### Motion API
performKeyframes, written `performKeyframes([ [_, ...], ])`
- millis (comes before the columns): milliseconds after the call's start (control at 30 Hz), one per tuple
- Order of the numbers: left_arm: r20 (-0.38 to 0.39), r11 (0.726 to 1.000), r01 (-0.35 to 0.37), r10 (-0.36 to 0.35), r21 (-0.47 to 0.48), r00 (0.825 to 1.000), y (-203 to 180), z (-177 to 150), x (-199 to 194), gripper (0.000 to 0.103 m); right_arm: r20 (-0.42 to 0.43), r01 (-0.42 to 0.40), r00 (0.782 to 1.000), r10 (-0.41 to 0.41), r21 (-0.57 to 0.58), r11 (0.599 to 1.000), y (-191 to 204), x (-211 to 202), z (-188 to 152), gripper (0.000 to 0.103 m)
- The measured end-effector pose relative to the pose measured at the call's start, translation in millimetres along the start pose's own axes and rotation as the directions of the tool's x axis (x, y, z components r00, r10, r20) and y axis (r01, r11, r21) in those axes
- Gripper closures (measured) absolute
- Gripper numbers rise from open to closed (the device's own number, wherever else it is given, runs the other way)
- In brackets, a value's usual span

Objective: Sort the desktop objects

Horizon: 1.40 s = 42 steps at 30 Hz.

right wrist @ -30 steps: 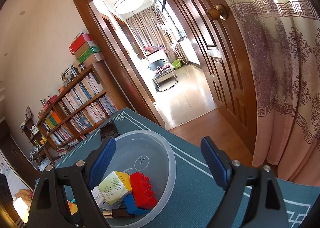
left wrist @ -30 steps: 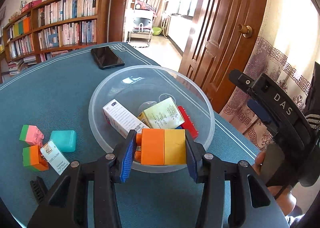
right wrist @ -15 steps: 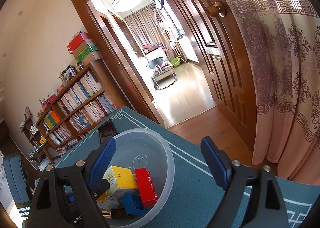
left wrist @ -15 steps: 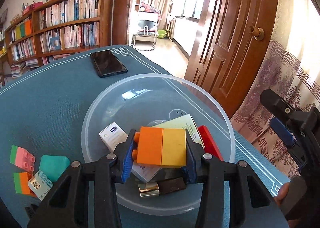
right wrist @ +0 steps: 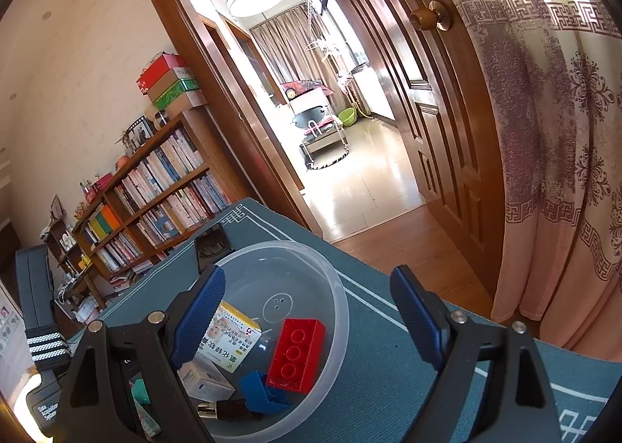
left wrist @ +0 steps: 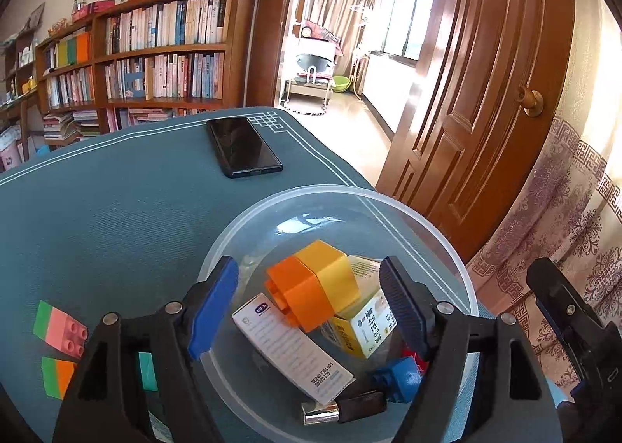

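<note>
My left gripper [left wrist: 309, 268] hangs over the clear plastic bowl [left wrist: 447, 248], its jaws opening. The orange-and-yellow block [left wrist: 311, 287] lies tilted between the blue pads, touching neither, on top of a white box [left wrist: 291, 349] and a yellow box [left wrist: 365, 326]. A blue brick [left wrist: 400, 377], a red brick [right wrist: 297, 353] and a dark tube with a silver end [left wrist: 342, 410] also lie in the bowl. My right gripper [right wrist: 309, 275] stands open at the bowl's near rim [right wrist: 342, 310] with nothing between its fingers; its left finger hides the orange-and-yellow block.
A black phone [left wrist: 243, 147] lies behind the bowl on the teal table mat [left wrist: 116, 209]. A pink-green brick [left wrist: 58, 322], an orange-green brick [left wrist: 58, 375] and a teal block [left wrist: 147, 371] lie left of the bowl. The table edge, a wooden door [left wrist: 486, 112] and a curtain [right wrist: 563, 170] are to the right.
The left gripper moved forward over the bowl, then opened and let go of the orange-and-yellow block, which dropped tilted onto the boxes. The right gripper stayed put.
</note>
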<state>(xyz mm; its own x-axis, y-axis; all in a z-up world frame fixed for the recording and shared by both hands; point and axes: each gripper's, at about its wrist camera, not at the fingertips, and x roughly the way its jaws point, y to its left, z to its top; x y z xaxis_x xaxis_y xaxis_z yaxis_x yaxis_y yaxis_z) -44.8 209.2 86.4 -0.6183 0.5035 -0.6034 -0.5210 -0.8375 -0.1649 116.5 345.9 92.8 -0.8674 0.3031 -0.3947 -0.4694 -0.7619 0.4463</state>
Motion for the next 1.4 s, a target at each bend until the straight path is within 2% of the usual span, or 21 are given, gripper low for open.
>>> performKeyframes([
  [233,0.031,0.998,-0.019,0.021,-0.061,0.999,17,0,-25,0.023,0.0,-0.02,1.0,0.02,-0.045,0.999,9,0,-4,0.013],
  [433,0.055,0.988,-0.14,0.144,-0.065,0.988,33,-18,-56,0.023,-0.036,-0.069,0.997,0.066,-0.09,0.994,20,4,-9,0.013],
  [600,0.043,0.971,-0.204,0.21,-0.126,0.977,59,-39,-81,0.022,-0.064,-0.158,0.987,0.149,-0.18,0.971,43,1,-20,0.013],
  [667,0.038,0.961,-0.231,0.239,-0.149,0.97,70,-48,-91,0.018,-0.081,-0.203,0.978,0.19,-0.221,0.954,53,-1,-26,0.013],
  [767,0.032,0.954,-0.245,0.254,-0.171,0.967,84,-62,-102,0.017,-0.121,-0.273,0.961,0.248,-0.274,0.922,69,-3,-36,0.013],
  [900,0.006,0.936,-0.304,0.31,-0.175,0.951,97,-78,-109,0.017,-0.138,-0.319,0.948,0.288,-0.354,0.879,87,-10,-50,0.013],
  [1067,-0.051,0.92,-0.329,0.326,-0.213,0.944,113,-100,-106,0.017,-0.188,-0.402,0.915,0.356,-0.384,0.831,96,-16,-62,0.013],
  [1133,-0.066,0.913,-0.329,0.322,-0.242,0.944,120,-106,-104,0.017,-0.213,-0.422,0.906,0.366,-0.379,0.823,97,-14,-66,0.013],
  [1233,-0.115,0.893,-0.362,0.344,-0.267,0.932,129,-113,-97,0.017,-0.253,-0.445,0.892,0.373,-0.353,0.823,96,-8,-67,0.013],
  [1400,-0.143,0.889,-0.388,0.363,-0.242,0.921,130,-120,-88,0.017,-0.319,-0.491,0.857,0.404,-0.272,0.828,89,4,-67,0.013],
])
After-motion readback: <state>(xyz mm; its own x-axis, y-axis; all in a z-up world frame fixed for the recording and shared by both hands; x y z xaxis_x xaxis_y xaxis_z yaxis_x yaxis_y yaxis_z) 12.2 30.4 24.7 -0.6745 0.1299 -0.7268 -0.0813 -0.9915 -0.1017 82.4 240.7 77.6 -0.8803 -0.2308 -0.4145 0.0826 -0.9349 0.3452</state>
